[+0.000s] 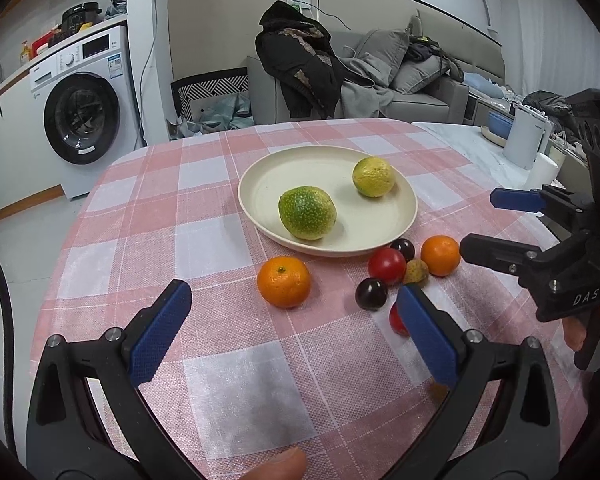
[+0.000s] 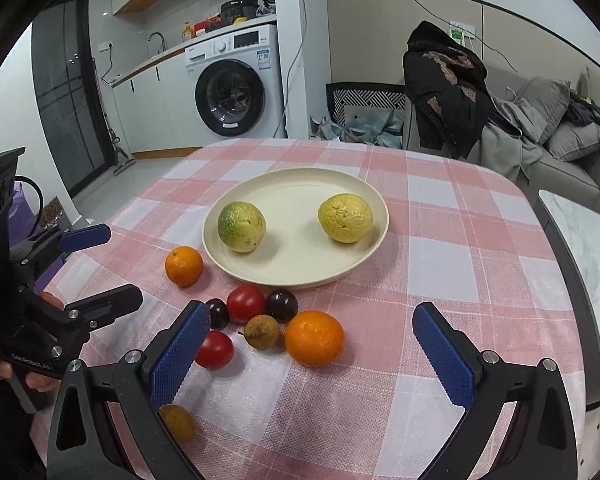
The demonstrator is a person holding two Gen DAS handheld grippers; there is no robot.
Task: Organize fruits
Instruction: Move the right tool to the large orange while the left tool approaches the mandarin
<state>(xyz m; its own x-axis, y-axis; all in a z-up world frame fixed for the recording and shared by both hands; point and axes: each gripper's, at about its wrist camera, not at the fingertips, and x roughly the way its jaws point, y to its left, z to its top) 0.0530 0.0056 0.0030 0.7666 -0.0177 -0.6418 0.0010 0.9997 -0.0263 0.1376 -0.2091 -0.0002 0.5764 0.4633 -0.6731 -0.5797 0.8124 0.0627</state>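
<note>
Both grippers' jaws gape — orange [image 2: 314, 337] lies ahead, between them.

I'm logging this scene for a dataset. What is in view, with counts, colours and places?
Round cream plate: one, mid-table.
Green-yellow citrus fruits: two, on the plate.
Orange mandarins: two, on the cloth beside the plate.
Red cherry tomatoes: two, in the cluster.
Dark purple grapes: two, in the cluster.
Brown longans: two, nearest.
Pink checked tablecloth: one.
White washing machine: one, background.
Left gripper: open.
Right gripper: open.
</note>
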